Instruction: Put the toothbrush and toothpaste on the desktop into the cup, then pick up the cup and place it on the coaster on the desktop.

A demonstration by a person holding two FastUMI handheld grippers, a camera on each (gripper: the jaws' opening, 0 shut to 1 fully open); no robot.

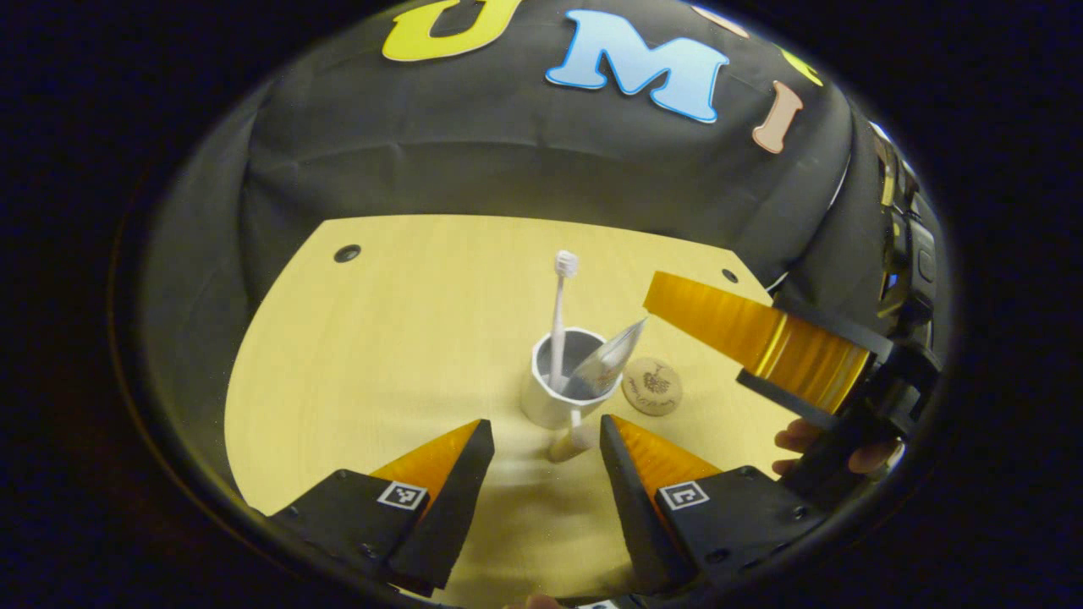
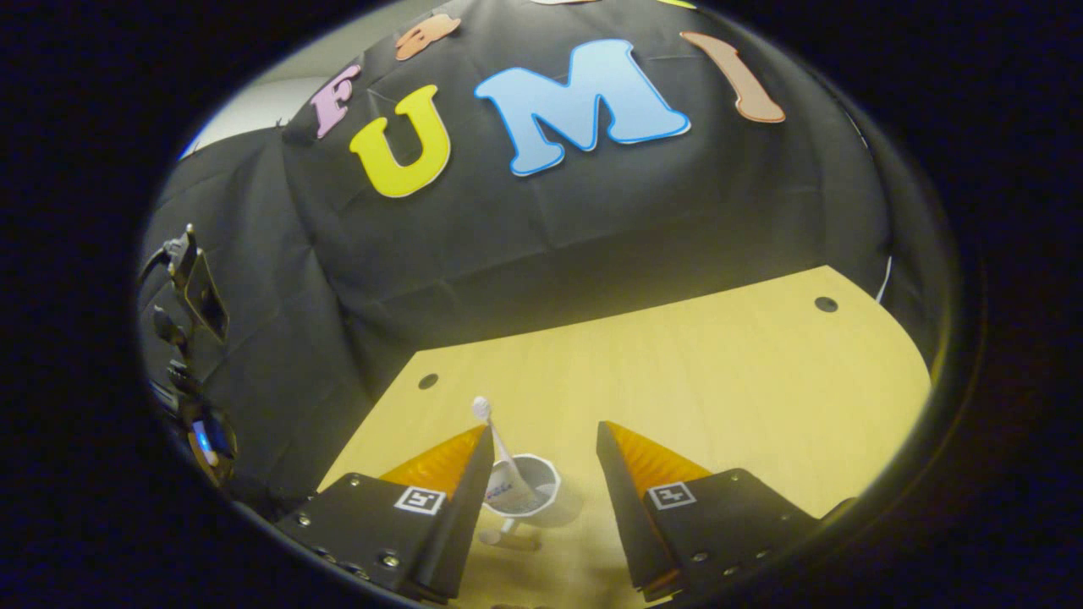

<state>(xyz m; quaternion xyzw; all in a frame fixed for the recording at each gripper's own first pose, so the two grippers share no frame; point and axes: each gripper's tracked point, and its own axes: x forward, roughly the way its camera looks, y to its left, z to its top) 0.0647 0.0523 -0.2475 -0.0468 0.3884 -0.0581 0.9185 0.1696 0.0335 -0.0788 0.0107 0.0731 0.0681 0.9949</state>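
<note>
Between the spread fingers of the left gripper (image 1: 541, 436) and just ahead of them stands one cup (image 1: 565, 381) on the desk (image 1: 398, 338), upright, holding one toothbrush (image 1: 559, 313) — head up — and one toothpaste (image 1: 607, 359) leaning toward the coaster (image 1: 651, 386), just beside the cup. Right gripper (image 2: 541, 452) hovers above, open and empty; the left looks nearer to grasp.
</note>
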